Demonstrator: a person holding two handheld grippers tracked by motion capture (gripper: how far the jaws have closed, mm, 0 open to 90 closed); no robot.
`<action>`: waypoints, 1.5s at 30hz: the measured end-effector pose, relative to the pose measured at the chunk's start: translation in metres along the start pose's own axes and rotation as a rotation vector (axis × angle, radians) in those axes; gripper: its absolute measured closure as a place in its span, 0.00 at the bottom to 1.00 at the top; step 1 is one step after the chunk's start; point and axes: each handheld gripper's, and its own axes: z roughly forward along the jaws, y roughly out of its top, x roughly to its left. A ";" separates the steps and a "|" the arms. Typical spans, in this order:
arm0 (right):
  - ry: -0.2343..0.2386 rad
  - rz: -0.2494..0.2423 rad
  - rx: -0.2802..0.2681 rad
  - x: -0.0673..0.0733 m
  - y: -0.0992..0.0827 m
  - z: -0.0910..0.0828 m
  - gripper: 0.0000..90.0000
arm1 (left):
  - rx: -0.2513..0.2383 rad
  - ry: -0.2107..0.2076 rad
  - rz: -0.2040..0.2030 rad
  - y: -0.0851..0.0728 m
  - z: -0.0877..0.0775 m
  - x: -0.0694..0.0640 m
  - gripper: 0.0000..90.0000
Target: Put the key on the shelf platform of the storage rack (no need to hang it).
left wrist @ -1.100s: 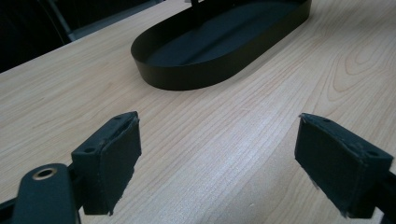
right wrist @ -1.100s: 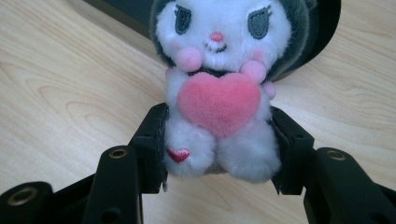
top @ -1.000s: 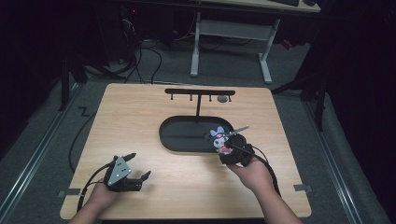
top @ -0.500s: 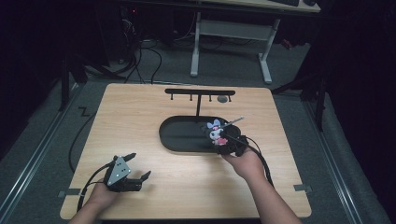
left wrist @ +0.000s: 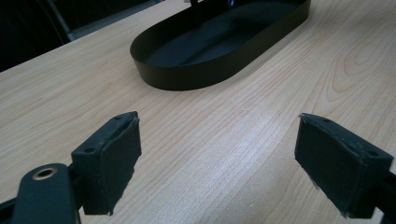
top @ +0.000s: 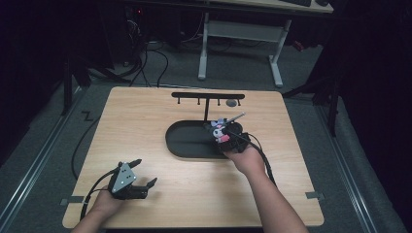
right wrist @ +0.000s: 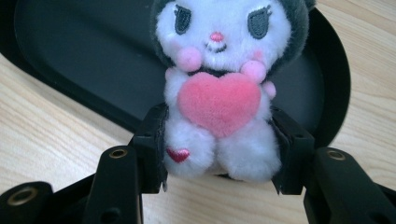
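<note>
My right gripper [right wrist: 219, 149] pinching a plush toy [right wrist: 219, 88] by its lower body, toy upright, head up, face and pink heart toward my camera, over the right end of the black oval tray [top: 187, 141] mid-table, my left gripper [top: 138, 177] spread, near the table's front-left corner.

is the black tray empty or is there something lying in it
Empty, as far as shows: the black tray's floor is bare in the left and right gripper views. The plush toy sits clamped in the right hand-held gripper above its rim.
</note>
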 end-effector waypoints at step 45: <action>-0.005 0.031 0.092 -0.002 0.000 0.036 0.53 | -0.001 -0.004 0.000 0.000 0.000 0.000 0.17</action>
